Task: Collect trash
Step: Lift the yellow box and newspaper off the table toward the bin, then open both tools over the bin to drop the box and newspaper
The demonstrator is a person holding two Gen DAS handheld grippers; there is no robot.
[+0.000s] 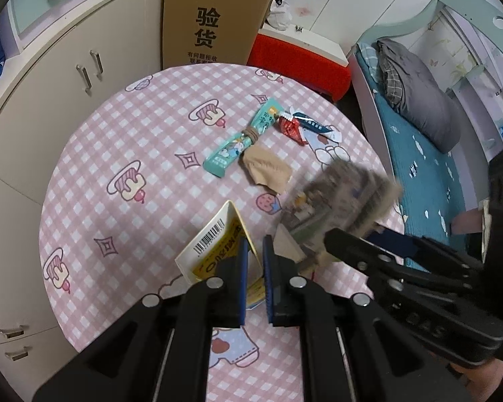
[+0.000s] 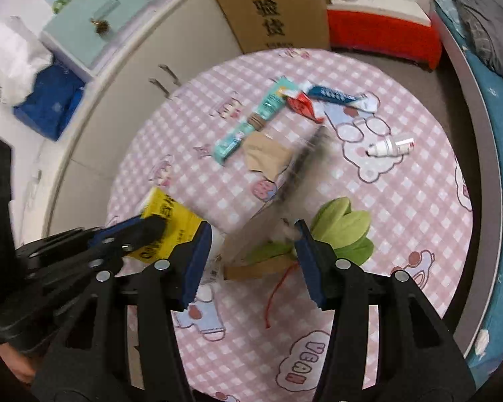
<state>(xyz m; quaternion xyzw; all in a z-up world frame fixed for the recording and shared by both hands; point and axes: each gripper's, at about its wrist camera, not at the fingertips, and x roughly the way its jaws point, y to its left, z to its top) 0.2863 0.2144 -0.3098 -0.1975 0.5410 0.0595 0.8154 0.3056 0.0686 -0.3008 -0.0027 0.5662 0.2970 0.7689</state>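
- Left tongs clamp the edge of a yellow-and-white package low over the counter; right tongs stand apart, pads clear of a blurred, clear-fronted brown card pack between them.
- Only the right wrist view shows a small white bottle lying on the counter's far right, a green leafy piece just beside the right pad, and a red string trailing below it.
- Both views show the remaining trash mid-counter: a teal wrapper, a tan scrap touching it, and red and blue-white wrappers beyond.
- Left and near parts of the pink checked cloth lie bare.
- Past the far rim stand a cardboard box and a red container; cabinets flank the left, a bed the right.
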